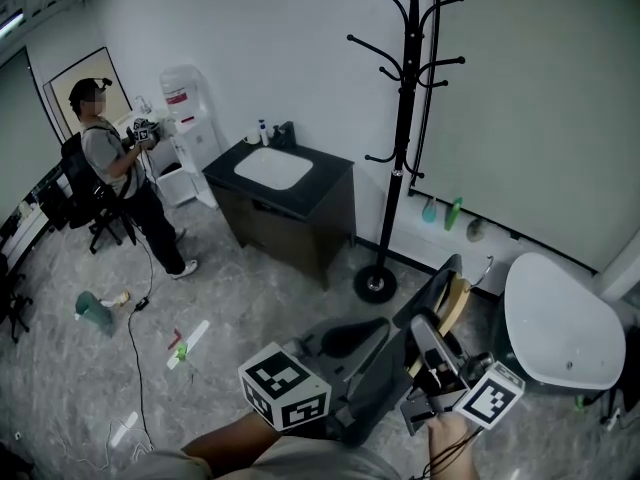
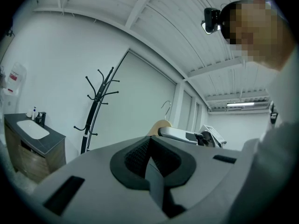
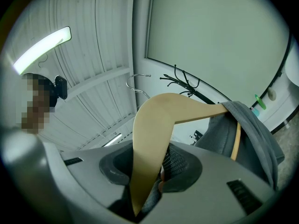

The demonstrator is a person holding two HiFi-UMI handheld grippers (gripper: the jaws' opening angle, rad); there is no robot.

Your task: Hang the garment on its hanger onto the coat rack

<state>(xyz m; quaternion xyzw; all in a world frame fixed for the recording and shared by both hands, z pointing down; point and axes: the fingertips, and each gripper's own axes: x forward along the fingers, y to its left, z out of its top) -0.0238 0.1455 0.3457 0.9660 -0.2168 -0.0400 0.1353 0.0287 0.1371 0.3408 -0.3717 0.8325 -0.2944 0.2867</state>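
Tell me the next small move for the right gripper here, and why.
Probably carry the right gripper forward and up toward the coat rack. It grips the wooden hanger bearing the grey garment, the hanger's hook is free, and the rack stands some way ahead.

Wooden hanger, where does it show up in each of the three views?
Head view: wooden hanger, lower right.
Left gripper view: its top peeks up at centre, above the left claw.
Right gripper view: fills the centre, held in the right claw.
Shared landmark: black coat rack, in all three.
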